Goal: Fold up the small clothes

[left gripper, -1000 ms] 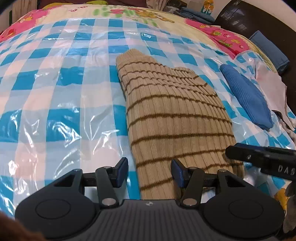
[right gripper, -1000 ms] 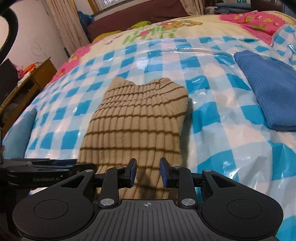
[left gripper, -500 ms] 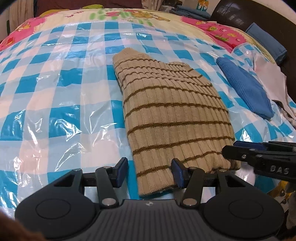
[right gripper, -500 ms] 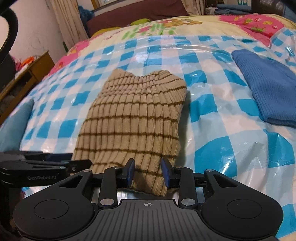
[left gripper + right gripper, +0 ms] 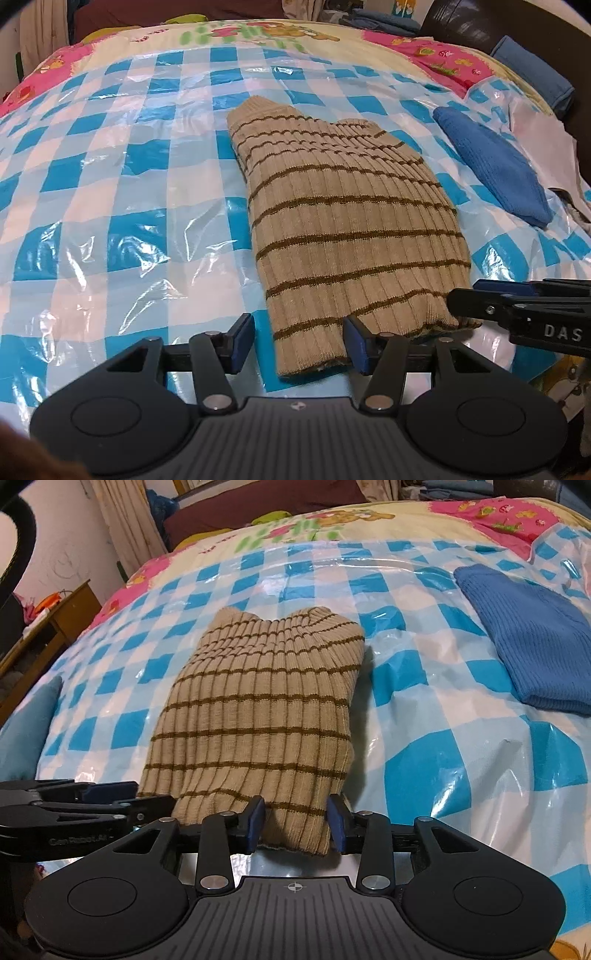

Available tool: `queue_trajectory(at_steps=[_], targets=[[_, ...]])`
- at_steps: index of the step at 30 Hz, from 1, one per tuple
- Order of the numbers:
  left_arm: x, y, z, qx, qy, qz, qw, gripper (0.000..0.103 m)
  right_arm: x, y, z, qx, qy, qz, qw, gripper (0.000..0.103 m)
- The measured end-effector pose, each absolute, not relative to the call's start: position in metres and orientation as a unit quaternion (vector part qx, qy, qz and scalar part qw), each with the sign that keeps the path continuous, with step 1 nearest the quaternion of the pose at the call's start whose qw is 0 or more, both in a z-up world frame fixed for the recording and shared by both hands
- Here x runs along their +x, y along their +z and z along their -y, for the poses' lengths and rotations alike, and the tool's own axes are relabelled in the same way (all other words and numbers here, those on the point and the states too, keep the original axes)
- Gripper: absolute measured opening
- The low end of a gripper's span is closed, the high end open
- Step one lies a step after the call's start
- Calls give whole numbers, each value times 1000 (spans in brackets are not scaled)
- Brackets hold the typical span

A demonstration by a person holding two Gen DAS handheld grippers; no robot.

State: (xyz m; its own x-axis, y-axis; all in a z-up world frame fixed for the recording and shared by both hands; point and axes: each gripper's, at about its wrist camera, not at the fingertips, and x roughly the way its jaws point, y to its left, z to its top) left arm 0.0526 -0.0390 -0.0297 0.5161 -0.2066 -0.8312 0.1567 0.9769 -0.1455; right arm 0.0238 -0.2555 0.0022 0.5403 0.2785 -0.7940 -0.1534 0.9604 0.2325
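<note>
Checked plastic sheet over a bed; the striped knit garment, soft and light, lies folded at frame centre. Left gripper apart; right gripper opening astride the near hem, the best hold.

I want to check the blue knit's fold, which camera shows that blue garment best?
The right wrist view: the blue knit garment lies large and face-on, though cut by the frame edge. The left wrist view shows it whole but small and foreshortened.

Sweater on sheet, left of knit
</note>
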Motion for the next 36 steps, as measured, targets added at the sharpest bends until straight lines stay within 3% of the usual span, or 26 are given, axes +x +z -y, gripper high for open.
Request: queue_trajectory(at_steps=[2,7,13,36], targets=[[51,-29,40,-20,-99,-484,869,67,20,5,254,65,127,-462,876,38],[42,-27,41,-6,-82,-482,872,74,10,12,248,62,133,-454,879,41],[34,-23,48,30,-56,-484,873,90,-1,9,241,58,126,-458,878,48],[28,-31,46,3,-50,-501,864,93,-10,-12,235,74,105,-488,863,54]])
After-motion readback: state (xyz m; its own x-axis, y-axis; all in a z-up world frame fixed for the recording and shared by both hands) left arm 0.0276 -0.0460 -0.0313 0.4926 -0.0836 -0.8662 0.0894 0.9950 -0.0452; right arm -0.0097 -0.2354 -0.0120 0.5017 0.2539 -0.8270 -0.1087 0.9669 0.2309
